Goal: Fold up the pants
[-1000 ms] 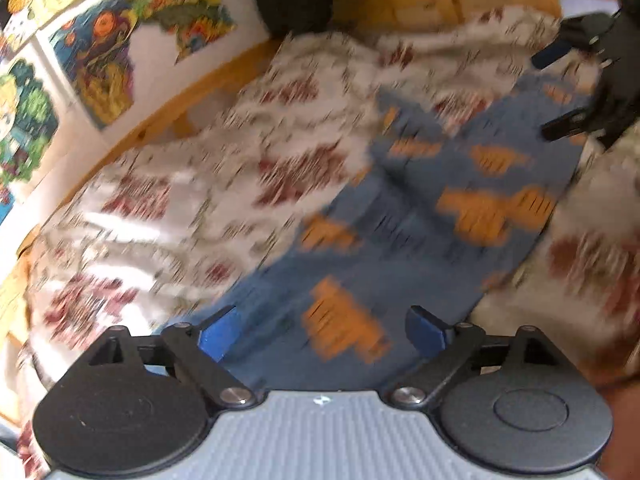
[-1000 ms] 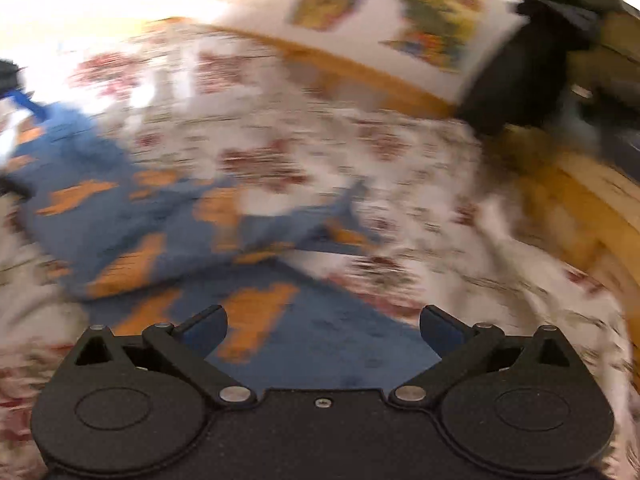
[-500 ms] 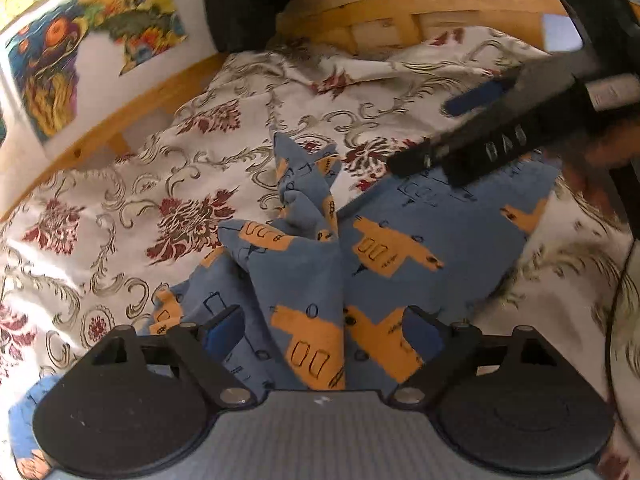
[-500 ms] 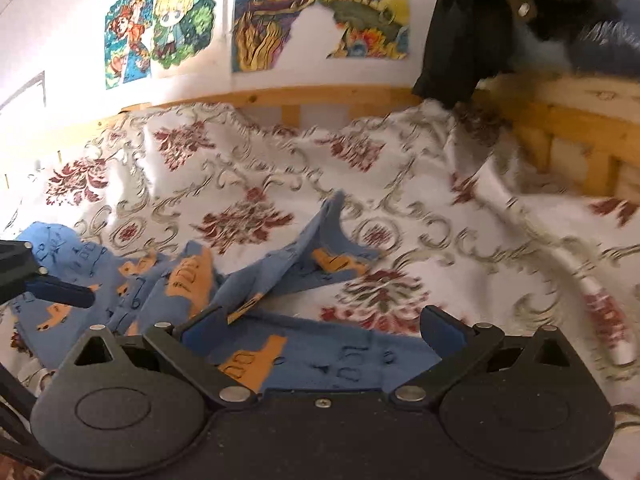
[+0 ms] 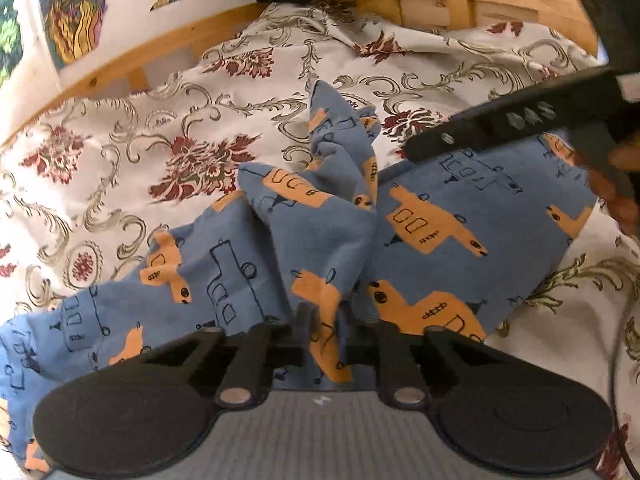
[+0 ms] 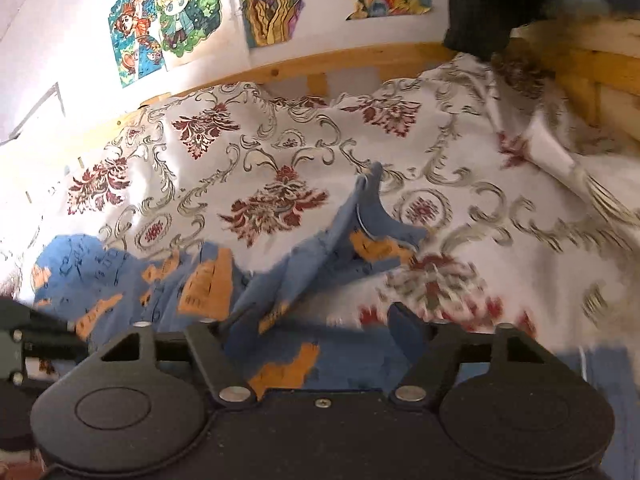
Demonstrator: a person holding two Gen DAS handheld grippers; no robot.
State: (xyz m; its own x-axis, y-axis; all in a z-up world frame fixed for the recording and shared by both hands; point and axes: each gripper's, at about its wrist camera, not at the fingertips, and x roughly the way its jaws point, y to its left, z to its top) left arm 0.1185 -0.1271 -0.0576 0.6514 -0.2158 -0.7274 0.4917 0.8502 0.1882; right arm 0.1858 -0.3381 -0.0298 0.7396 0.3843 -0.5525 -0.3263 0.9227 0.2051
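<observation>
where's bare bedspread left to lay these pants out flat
Open floral bedspread lies beyond the pants, up to the wooden bed rail, and on the right toward the far rail. It is crowded close in: bunched pants, the left gripper pinching them, the right gripper open over them.

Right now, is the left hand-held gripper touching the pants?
Touching. The left wrist view shows the left hand-held gripper shut on a bunched fold of the blue pants.

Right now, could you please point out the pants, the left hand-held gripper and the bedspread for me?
pants (image 5: 436, 216): left wrist view, on the flat blue leg panel.
left hand-held gripper (image 5: 322, 328): left wrist view, between its fingertips, shut on cloth.
bedspread (image 6: 280, 204): right wrist view, on a red floral motif.
</observation>
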